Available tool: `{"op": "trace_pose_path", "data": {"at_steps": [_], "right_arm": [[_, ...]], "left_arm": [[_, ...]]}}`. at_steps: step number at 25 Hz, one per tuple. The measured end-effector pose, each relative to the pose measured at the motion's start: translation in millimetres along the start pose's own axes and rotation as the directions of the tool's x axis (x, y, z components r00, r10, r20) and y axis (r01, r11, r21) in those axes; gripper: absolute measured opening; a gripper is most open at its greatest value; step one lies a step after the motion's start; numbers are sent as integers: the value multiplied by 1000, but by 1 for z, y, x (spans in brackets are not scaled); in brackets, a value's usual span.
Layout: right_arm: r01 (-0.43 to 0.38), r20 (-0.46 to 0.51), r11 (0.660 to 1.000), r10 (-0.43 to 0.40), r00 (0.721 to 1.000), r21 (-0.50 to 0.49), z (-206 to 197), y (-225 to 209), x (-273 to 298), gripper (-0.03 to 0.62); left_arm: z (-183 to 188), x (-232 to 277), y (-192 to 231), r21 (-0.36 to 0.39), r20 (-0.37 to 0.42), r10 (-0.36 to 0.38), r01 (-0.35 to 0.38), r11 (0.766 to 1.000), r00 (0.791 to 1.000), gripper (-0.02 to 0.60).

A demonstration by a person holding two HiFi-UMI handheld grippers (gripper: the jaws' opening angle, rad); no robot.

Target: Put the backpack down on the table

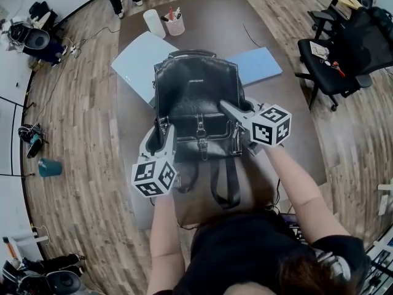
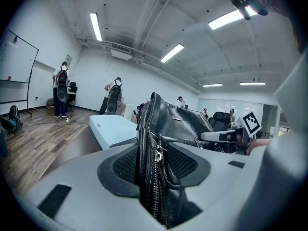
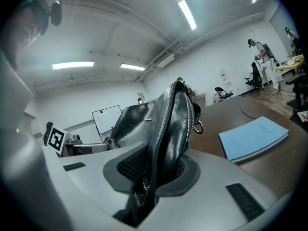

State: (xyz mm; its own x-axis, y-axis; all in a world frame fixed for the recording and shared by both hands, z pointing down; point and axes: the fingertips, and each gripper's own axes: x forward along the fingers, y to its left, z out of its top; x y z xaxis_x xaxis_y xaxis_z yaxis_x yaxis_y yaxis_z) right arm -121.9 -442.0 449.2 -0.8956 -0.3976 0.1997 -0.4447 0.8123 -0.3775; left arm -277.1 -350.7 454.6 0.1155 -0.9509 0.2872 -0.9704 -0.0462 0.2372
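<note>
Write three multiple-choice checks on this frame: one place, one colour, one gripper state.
1. In the head view, where does the blue folder lie relative to the backpack?
A) on top of it
B) on the table, to its right
C) inside it

2. What colour is the backpack?
A) red
B) white
C) black

3. How do the right gripper jaws stand?
A) closed on the backpack's side
B) wide apart and empty
C) closed on the blue folder

Answers:
1 B: the folder lies flat on the brown tabletop beside the bag.
2 C: all three views show black leather.
3 A: in the right gripper view both pads press the bag's edge between them.
</note>
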Motion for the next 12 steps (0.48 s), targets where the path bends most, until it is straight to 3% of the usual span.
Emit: {"op": "trace_pose_path", "data": {"at_steps": [12], "right_arm": [[62, -42, 998, -61, 997, 29, -7, -3, -4, 97]], "left_arm": [[-5, 1, 3, -1, -29, 7, -7, 1000, 1000, 209]]}}
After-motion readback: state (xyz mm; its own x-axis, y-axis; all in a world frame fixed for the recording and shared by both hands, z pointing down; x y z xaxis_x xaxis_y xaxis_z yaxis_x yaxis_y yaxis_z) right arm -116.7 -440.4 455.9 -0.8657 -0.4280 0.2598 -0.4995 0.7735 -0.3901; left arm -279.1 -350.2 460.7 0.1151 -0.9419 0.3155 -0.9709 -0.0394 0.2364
